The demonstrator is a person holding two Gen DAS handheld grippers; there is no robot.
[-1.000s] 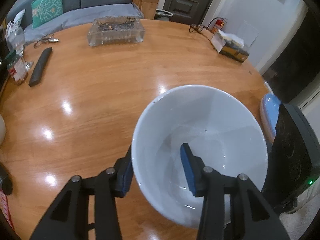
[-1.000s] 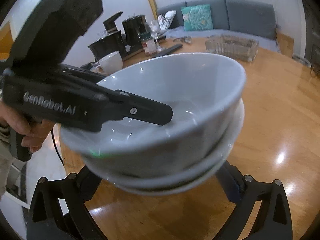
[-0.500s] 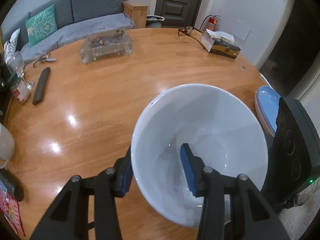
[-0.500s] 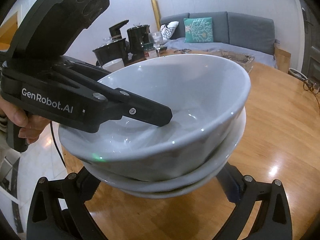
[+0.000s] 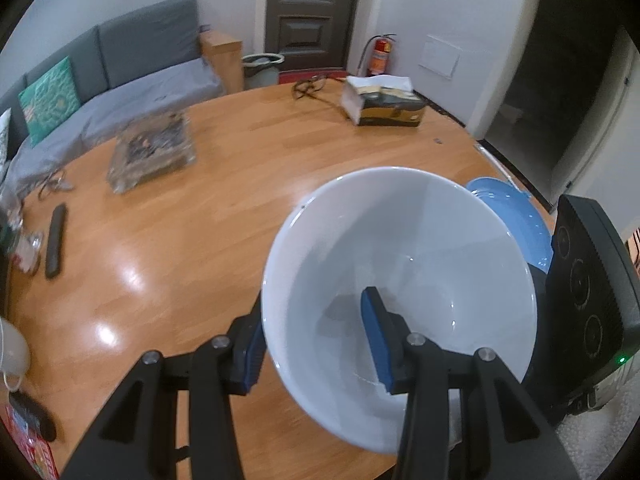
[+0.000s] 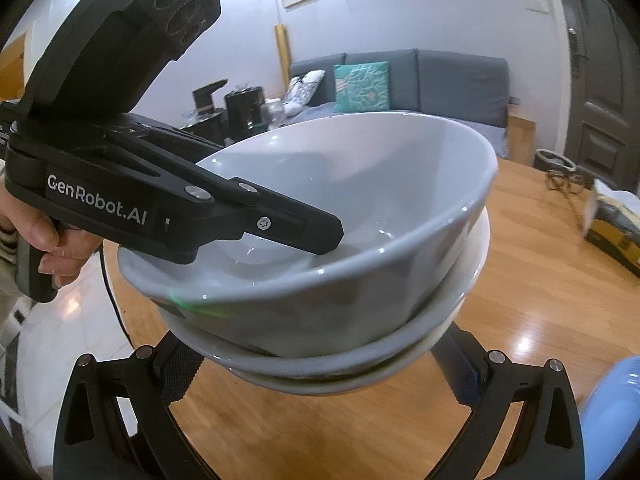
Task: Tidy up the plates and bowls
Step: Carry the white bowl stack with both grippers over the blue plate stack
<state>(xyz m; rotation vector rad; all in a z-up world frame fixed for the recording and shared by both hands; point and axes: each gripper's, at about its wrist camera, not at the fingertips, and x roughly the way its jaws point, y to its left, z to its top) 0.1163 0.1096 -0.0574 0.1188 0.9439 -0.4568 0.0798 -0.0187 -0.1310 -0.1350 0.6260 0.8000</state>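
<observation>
Left gripper (image 5: 316, 338) pinches the rim of a white bowl (image 5: 420, 248) at lower centre of the left wrist view, one blue pad inside, the other outside the wall. In the right wrist view that bowl (image 6: 360, 200) sits nested in a lower white bowl (image 6: 452, 312), mid-frame, w/ the left gripper (image 6: 324, 236) reaching in from the left. Right gripper (image 6: 320, 376) is spread wide, fingers either side of the lower bowl; can't tell if they touch it. Blue plate (image 5: 516, 220) lies on the wood surface (image 5: 180, 240) right of the bowl. Tissue box (image 5: 384, 100) upper centre-right, remote (image 5: 56, 240) far left.
</observation>
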